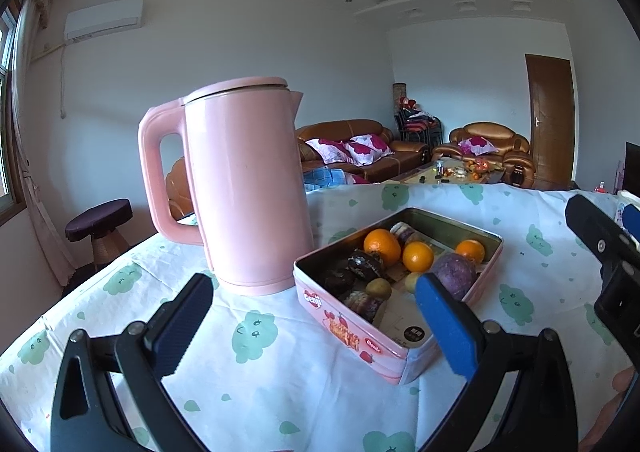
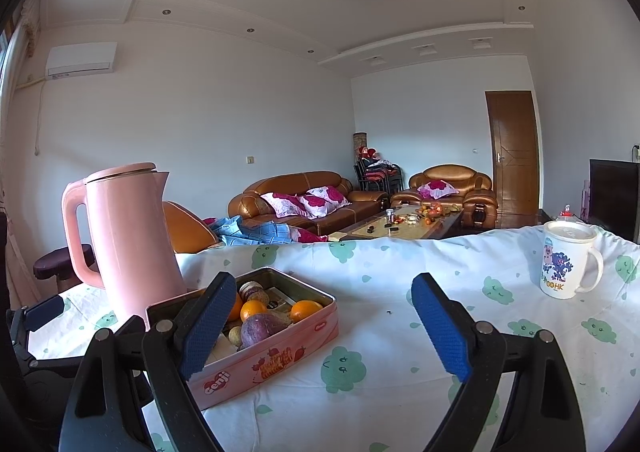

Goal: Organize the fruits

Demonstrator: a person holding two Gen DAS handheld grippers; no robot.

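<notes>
The left gripper (image 1: 316, 326) is showing 2 black plastic arms, each carrying a long blue finger pad (image 1: 446, 326) with a finely ridged face; the left pad is sitting in shadow and looking darker. A round silver screw (image 1: 135, 328) is sitting at each pivot, 4 in all, and triangular cut-outs are opening through the outer black arms. The right gripper (image 2: 324, 326) is wearing the same build: black arms, blue textured pads (image 2: 440, 326), 4 silver screws (image 2: 483, 328). Seen from the left wrist, its black body is showing small silver bolts.
</notes>
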